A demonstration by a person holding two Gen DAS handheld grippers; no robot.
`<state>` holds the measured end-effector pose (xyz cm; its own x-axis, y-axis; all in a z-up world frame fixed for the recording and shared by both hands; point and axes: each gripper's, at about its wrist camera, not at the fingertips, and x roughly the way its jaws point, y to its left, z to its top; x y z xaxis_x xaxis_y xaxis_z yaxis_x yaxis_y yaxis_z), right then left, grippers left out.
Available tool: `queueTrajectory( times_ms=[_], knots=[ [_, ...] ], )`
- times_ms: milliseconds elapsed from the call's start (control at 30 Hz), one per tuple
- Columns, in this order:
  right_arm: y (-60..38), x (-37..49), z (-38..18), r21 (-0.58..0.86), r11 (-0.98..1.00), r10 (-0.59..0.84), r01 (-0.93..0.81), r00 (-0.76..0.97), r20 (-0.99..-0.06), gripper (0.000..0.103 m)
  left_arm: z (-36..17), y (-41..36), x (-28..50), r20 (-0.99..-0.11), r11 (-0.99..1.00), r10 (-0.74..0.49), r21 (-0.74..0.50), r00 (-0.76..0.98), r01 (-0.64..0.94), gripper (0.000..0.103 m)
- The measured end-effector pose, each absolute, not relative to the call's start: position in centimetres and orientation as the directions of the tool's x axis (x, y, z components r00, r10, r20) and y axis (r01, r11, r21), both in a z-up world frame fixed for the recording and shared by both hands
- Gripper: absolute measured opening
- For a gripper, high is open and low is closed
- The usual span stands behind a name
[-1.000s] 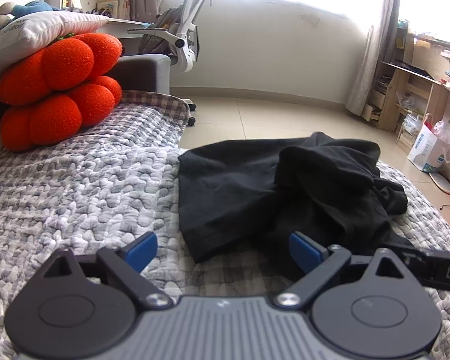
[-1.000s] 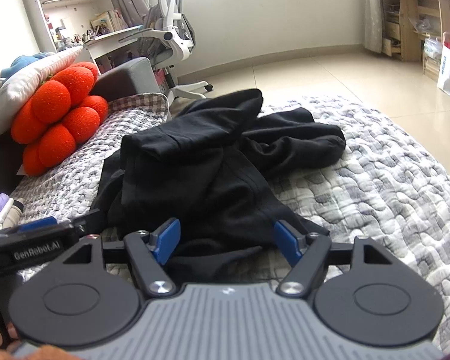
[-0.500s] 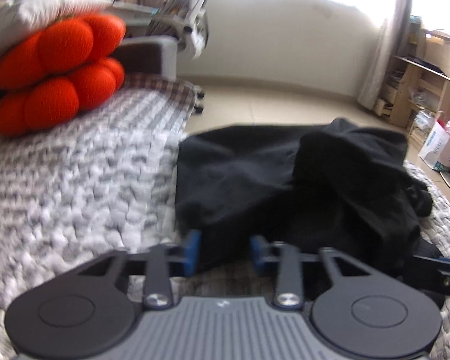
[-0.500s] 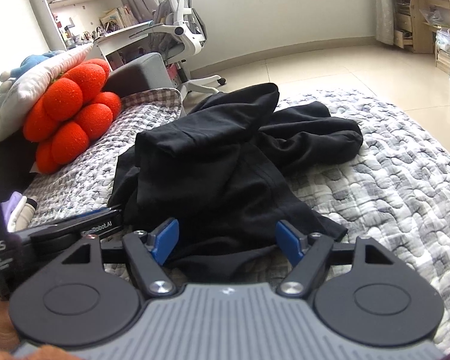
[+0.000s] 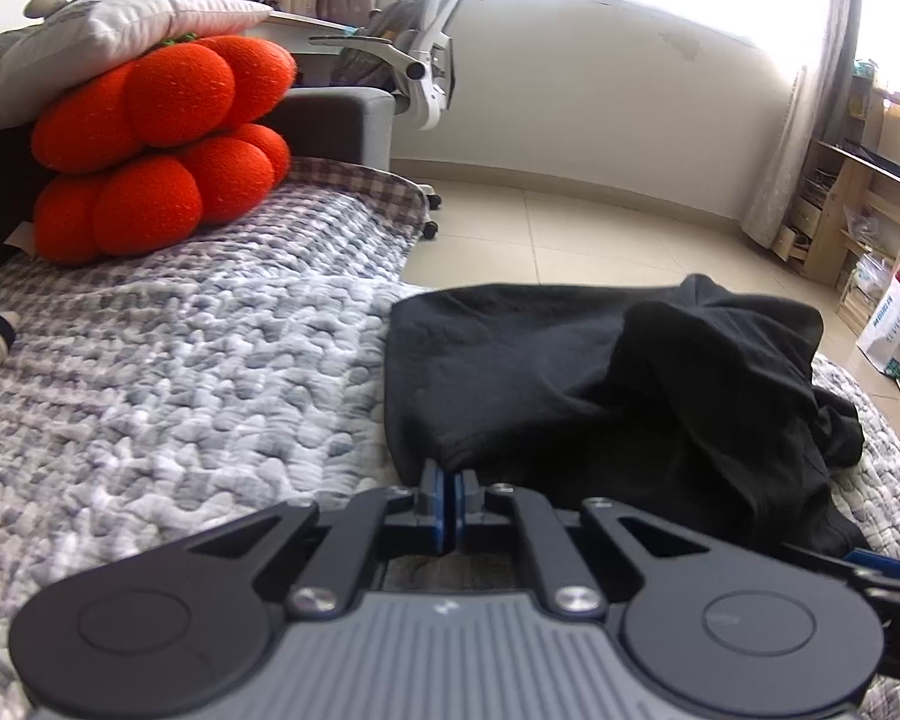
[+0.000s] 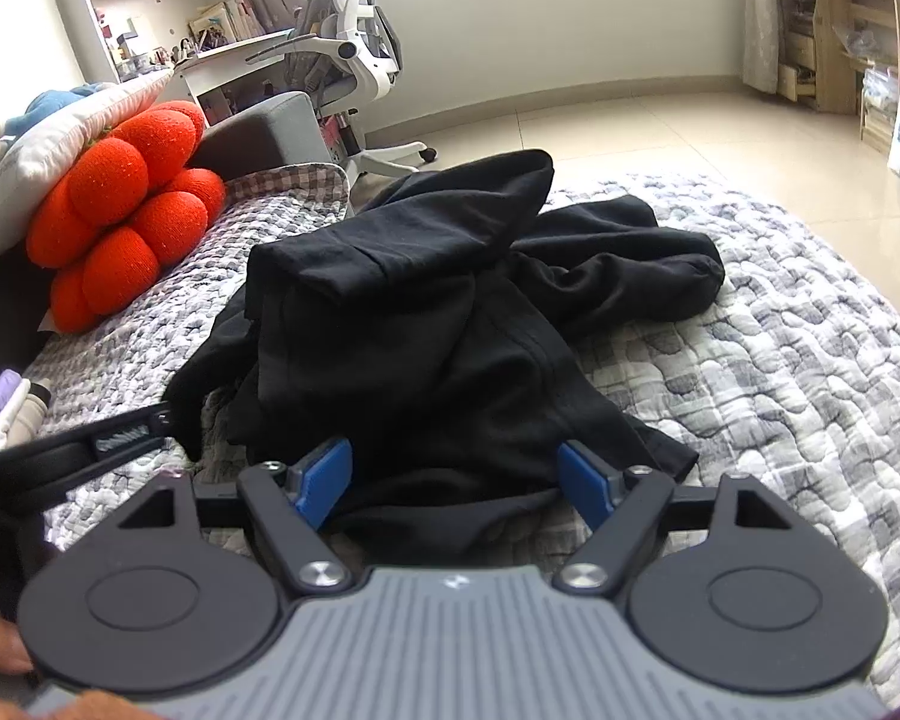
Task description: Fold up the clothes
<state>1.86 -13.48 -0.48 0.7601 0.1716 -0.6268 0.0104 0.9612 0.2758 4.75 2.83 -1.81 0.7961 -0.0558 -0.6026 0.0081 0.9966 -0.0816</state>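
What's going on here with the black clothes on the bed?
A person is starting to fold a crumpled black garment lying on a grey quilted bedspread. The left gripper has shut its fingers at the garment's near corner, seemingly pinching the hem. The right gripper is open, its fingers on either side of the near edge without pinching it. Nothing is folded yet; the garment lies in a heap.

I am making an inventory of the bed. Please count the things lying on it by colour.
Black: 1, the crumpled garment
Orange-red: 1, the lumpy cushion
White: 1, the pillow on top of that cushion
Total: 3
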Motion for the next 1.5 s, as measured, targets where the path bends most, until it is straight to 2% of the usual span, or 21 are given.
queueTrajectory(
  times_ms=[400, 667, 800, 1000, 1300, 1500],
  knots=[
    [-13.4, 0.7, 0.3, 0.293, 0.956, 0.194, -0.018, 0.788, -0.585, 0.082, 1.8, 8.2, 0.0, -0.561, 0.99, 0.0, -0.115, 0.828, -0.079, 0.003],
    [-13.2, 0.6, 0.4, 0.299, 0.954, 0.196, -0.018, 0.792, -0.578, 0.083, 3.7, 12.2, -1.6, -0.484, 0.968, 0.199, -0.038, 0.852, -0.248, 0.003],
    [-13.3, 0.6, 0.5, 0.307, 0.952, 0.195, -0.01, 0.794, -0.576, 0.083, 3.6, 15.0, -1.2, -0.48, 0.937, 0.29, -0.033, 0.828, -0.347, 0.003],
    [-13.6, 0.7, 0.5, 0.316, 0.949, 0.193, 0.0, 0.793, -0.578, 0.083, 2.0, 18.8, 0.3, -0.529, 0.882, 0.382, -0.036, 0.758, -0.469, 0.003],
    [-14.7, 1.6, 0.2, 0.321, 0.946, 0.167, 0.038, 0.793, -0.585, 0.083, 0.6, 21.7, 2.3, -0.547, 0.815, 0.49, 0.01, 0.679, -0.58, 0.003],
    [-15.2, 2.5, 0.1, 0.317, 0.947, 0.157, 0.046, 0.797, -0.584, 0.083, -1.0, 22.4, 3.7, -0.615, 0.815, 0.457, 0.0, 0.642, -0.58, 0.004]
  ],
)
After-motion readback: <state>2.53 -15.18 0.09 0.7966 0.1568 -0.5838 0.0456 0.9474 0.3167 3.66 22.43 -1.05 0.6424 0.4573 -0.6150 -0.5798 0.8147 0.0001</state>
